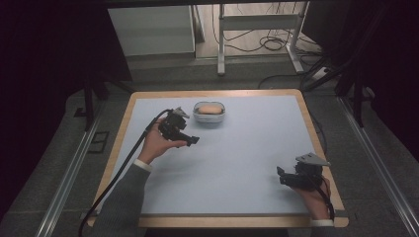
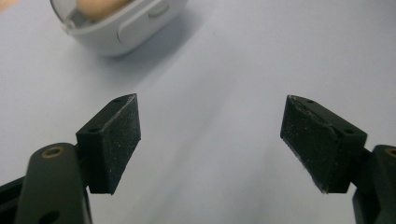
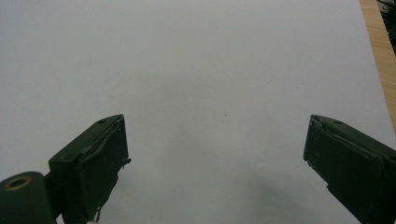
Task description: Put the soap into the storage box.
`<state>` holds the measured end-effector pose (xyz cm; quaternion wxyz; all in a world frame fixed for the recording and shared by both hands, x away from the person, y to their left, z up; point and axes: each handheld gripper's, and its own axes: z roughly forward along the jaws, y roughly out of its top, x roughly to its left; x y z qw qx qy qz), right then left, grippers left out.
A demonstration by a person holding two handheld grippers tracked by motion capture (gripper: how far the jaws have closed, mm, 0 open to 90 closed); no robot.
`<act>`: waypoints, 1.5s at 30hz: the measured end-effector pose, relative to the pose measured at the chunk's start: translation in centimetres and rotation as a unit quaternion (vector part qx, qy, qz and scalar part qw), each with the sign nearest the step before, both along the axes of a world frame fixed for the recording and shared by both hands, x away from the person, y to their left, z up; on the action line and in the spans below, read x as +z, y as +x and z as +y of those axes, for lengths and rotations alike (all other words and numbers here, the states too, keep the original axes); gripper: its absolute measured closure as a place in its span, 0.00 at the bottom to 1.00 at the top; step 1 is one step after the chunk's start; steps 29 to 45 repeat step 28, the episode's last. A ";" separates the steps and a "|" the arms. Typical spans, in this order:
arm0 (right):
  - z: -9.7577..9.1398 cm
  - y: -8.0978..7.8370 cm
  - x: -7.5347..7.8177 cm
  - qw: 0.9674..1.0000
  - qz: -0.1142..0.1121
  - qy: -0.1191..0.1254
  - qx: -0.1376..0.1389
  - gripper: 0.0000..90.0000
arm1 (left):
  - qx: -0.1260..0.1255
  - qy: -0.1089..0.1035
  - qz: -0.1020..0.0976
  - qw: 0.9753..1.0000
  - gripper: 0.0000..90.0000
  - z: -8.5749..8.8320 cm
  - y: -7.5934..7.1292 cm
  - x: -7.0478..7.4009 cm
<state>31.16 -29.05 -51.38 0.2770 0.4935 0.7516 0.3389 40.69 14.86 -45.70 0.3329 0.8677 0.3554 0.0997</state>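
Both jaws of the left gripper (image 2: 210, 140) stand wide apart with nothing between them. Just ahead of them and off to their left sits a small white container (image 2: 123, 28) holding something orange-tan (image 1: 209, 108), resting on the pale table (image 1: 237, 163). Well apart, near the table's right front corner, the right gripper (image 3: 215, 163) is likewise spread wide and empty over bare surface.

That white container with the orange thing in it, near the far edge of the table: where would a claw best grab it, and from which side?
Probably across its short width, coming down from above. The white container is a low rounded oblong sitting flat, with its long sides free. The left claw is nearest and open, so it could straddle the rim. The orange item inside fills most of it.
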 end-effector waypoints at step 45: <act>0.9 0.1 0.3 1.000 -0.017 0.013 0.010 0.07 | 0.076 -0.073 0.006 0.994 0.22 6.0 -7.8 -5.8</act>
